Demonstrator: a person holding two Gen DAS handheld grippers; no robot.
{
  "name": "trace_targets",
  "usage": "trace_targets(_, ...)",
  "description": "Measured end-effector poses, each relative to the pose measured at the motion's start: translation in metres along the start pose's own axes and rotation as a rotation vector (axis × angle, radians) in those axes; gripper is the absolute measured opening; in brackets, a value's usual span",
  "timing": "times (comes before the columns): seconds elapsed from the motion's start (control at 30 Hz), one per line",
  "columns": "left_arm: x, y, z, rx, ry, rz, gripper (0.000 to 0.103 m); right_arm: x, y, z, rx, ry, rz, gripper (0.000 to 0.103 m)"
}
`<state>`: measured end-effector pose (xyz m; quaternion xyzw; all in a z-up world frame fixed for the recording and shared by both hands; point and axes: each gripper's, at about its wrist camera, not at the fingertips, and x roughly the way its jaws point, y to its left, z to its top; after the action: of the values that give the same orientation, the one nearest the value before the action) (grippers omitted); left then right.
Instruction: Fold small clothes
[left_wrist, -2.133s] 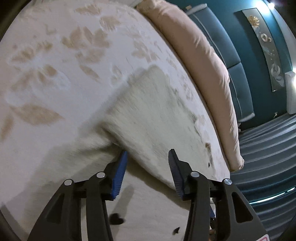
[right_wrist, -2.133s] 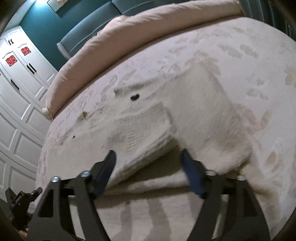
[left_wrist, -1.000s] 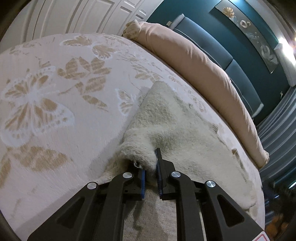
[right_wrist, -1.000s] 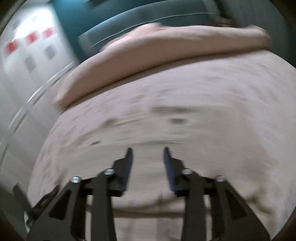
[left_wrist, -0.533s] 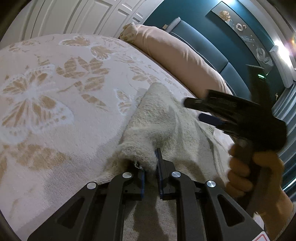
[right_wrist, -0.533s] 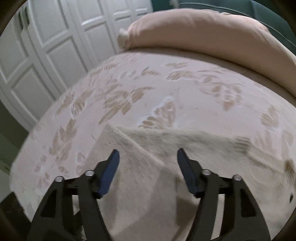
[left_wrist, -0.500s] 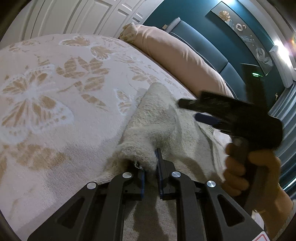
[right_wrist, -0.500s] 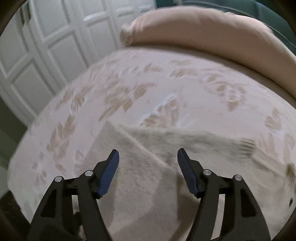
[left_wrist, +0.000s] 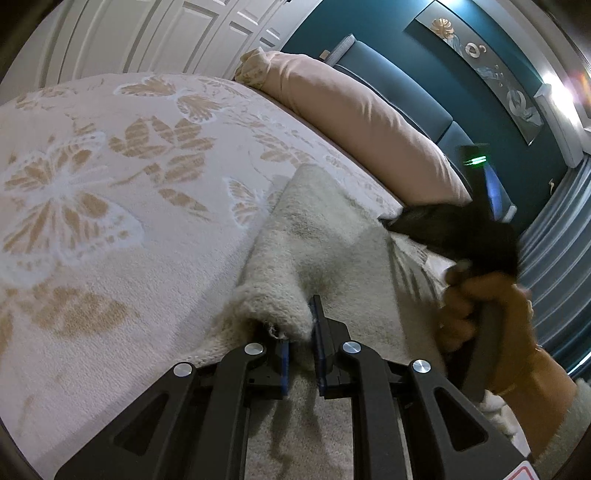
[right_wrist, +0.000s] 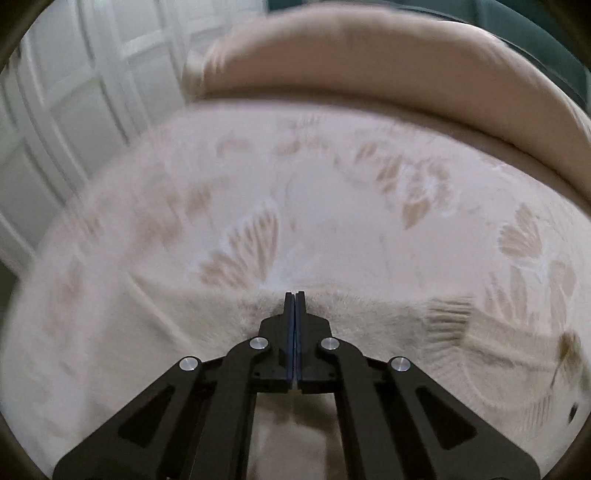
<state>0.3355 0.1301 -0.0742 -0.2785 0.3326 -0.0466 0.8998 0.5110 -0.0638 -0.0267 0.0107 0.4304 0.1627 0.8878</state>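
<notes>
On the butterfly-patterned beige bedspread (left_wrist: 92, 206), the fuzzy cream knit garment (left_wrist: 332, 236) lies partly folded: left gripper (left_wrist: 300, 347) pinches its bunched edge, right gripper (right_wrist: 294, 306) has just closed, apparently on its far edge, and more folds likely remain.

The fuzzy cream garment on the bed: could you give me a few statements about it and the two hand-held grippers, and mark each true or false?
1. The left hand-held gripper is shut on a bunched fold of the cream garment. True.
2. The right hand-held gripper stands wide open above the garment. False: its jaws have just closed flat together at the garment's far edge; whether they pinch fabric cannot be told.
3. The garment lies on a bedspread with a butterfly and leaf pattern. True.
4. The long pillow lies on top of the garment. False: it lies along the bed's far edge, beyond the garment.
5. A bare hand grips the right gripper's handle. True.
</notes>
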Motion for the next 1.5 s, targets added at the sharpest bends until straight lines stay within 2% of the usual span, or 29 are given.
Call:
trace_targets(0.03,0.000,0.000,0.000,0.002,0.000,0.001,0.013,-0.021,0.000,0.001,0.017,-0.044,0.073,0.003)
trace_targets(0.1,0.001,-0.001,0.000,0.004,-0.001,0.003,0.013,-0.037,0.010,0.001,-0.027,-0.059,0.129,0.019)
trace_targets(0.13,0.001,-0.001,0.000,0.003,0.000,0.003,0.013,-0.041,0.018,0.000,-0.065,-0.041,0.156,0.040)
trace_targets(0.17,0.000,-0.001,0.000,0.003,0.000,0.003,0.013,-0.041,0.025,-0.001,-0.089,-0.033,0.165,0.051)
trace_targets(0.3,0.000,-0.001,0.000,0.001,0.000,0.003,0.013,-0.010,0.050,-0.007,-0.184,0.071,0.171,0.051)
trace_targets(0.33,0.000,-0.001,0.000,0.001,0.000,0.004,0.013,0.000,0.056,-0.011,-0.217,0.100,0.160,0.046)
trace_targets(0.37,0.000,-0.001,0.000,0.002,0.000,0.004,0.013,0.003,0.060,-0.015,-0.246,0.115,0.162,0.024)
trace_targets(0.4,0.001,-0.002,0.000,0.001,-0.001,0.003,0.013,0.005,0.064,-0.020,-0.286,0.116,0.169,0.009)
trace_targets(0.43,0.001,-0.001,0.000,0.002,-0.002,0.003,0.013,0.004,0.066,-0.022,-0.319,0.112,0.177,0.004)
trace_targets(0.47,0.001,-0.002,0.000,0.003,-0.004,0.003,0.013,-0.001,0.065,-0.022,-0.334,0.077,0.183,0.003)
trace_targets(0.57,0.002,-0.002,-0.001,0.009,-0.005,0.002,0.013,-0.009,0.045,-0.009,-0.258,-0.014,0.159,0.002)
trace_targets(0.63,0.003,-0.002,-0.002,0.012,-0.003,0.002,0.014,0.013,0.028,-0.008,-0.189,0.043,0.122,0.002)
trace_targets(0.7,0.003,-0.002,-0.002,0.013,-0.001,0.003,0.014,0.028,0.033,-0.016,-0.209,0.094,0.093,0.002)
trace_targets(0.8,0.004,-0.002,-0.002,0.012,0.000,0.002,0.014,0.003,0.033,-0.009,-0.146,0.060,0.088,0.005)
trace_targets(0.83,0.004,-0.002,-0.002,0.012,0.000,0.003,0.014,-0.021,0.027,-0.011,-0.114,0.009,0.079,0.006)
trace_targets(0.9,0.004,-0.002,-0.001,0.010,0.001,0.002,0.014,-0.053,0.006,-0.019,-0.060,-0.050,0.073,0.028)
trace_targets(0.93,0.005,-0.002,-0.001,0.010,0.003,0.003,0.014,-0.082,-0.019,-0.035,0.006,-0.093,0.072,0.043)
trace_targets(0.97,0.005,-0.002,0.000,0.010,0.005,0.004,0.014,-0.097,-0.037,-0.045,0.042,-0.113,0.054,0.050)
trace_targets(1.0,0.005,-0.002,0.000,0.009,0.006,0.005,0.014,-0.113,-0.060,-0.060,0.088,-0.124,0.022,0.052)
trace_targets(1.1,0.005,-0.003,0.003,0.007,0.015,0.010,0.014,-0.164,-0.143,-0.122,0.277,-0.110,-0.187,0.052)
trace_targets(1.17,0.006,-0.003,0.004,0.006,0.024,0.013,0.014,-0.185,-0.180,-0.159,0.395,-0.095,-0.228,0.054)
trace_targets(1.23,0.007,-0.004,0.006,0.000,0.034,0.016,0.014,-0.196,-0.204,-0.186,0.501,-0.075,-0.172,0.054)
trace_targets(1.3,0.007,-0.004,0.009,-0.012,0.048,0.017,0.015,-0.199,-0.210,-0.196,0.527,-0.078,-0.135,0.054)
trace_targets(1.43,0.001,-0.005,0.020,-0.070,0.073,0.047,0.017,-0.187,-0.205,-0.190,0.560,-0.080,-0.058,0.054)
trace_targets(1.5,-0.007,-0.006,0.029,-0.115,0.061,0.077,0.022,-0.172,-0.192,-0.179,0.524,-0.054,-0.055,0.038)
